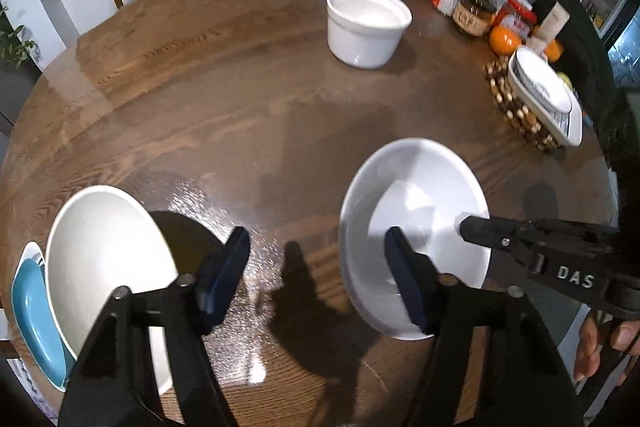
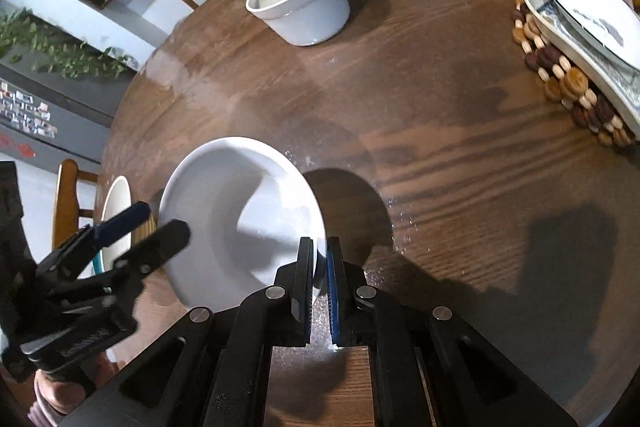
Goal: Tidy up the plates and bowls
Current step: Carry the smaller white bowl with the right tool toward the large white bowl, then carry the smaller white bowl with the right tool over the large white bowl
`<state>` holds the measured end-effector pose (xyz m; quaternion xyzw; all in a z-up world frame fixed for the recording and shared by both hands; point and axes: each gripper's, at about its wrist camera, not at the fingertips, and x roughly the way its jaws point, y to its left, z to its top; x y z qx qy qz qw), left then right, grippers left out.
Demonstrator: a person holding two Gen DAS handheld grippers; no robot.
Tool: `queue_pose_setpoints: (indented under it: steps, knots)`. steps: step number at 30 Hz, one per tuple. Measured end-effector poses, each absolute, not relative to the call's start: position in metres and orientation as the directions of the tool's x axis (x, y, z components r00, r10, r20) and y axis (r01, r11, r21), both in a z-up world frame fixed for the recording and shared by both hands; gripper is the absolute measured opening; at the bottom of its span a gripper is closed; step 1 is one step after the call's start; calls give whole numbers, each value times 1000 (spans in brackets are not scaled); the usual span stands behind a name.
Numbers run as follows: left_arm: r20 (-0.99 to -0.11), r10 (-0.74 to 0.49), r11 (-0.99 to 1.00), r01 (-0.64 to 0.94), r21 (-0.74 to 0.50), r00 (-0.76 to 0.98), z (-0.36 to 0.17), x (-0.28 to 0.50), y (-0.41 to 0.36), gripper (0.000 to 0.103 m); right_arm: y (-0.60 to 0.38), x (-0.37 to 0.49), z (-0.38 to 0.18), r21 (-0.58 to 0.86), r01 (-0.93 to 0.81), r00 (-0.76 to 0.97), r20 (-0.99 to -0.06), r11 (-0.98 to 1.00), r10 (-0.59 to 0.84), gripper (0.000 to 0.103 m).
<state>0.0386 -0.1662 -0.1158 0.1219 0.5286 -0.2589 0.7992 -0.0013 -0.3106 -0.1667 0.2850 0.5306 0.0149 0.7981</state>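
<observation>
The right gripper [image 2: 319,267] pinches the shallow white ceramic bowl's [image 2: 240,211] near rim, hiding it. The left gripper [image 1: 318,267] hangs spread over bare brown wooden table [image 1: 224,115].

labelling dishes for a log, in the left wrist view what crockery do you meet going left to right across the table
blue plate → white plate stacked over it → shallow white bowl pinched by the right gripper → deep white bowl farther back → dishes on the beaded trivet

The black two-finger right gripper [image 2: 319,267] was clamped on the rim of the white shallow ceramic bowl [image 2: 240,215], while the matching left gripper [image 1: 318,267] hung spread wide just beside that bowl.
</observation>
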Motion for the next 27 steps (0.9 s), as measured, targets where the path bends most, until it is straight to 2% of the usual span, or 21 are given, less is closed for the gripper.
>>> queue_pose_setpoints:
  steps: [3,12,27]
  knots:
    - [-926,-261,837,541,-76,274,-125,38,-168,38,-309,0,-168,473,277,437,-837,836,329,7]
    - [-936,-257,835,543,-90,241,-132,35,-167,11,-304,1,-169,479,246,434,-832,842,346,7]
    - [-914,-277,842,533,-82,296,-113,28,-159,11,-296,-9,-153,463,222,462,-825,858,326,7]
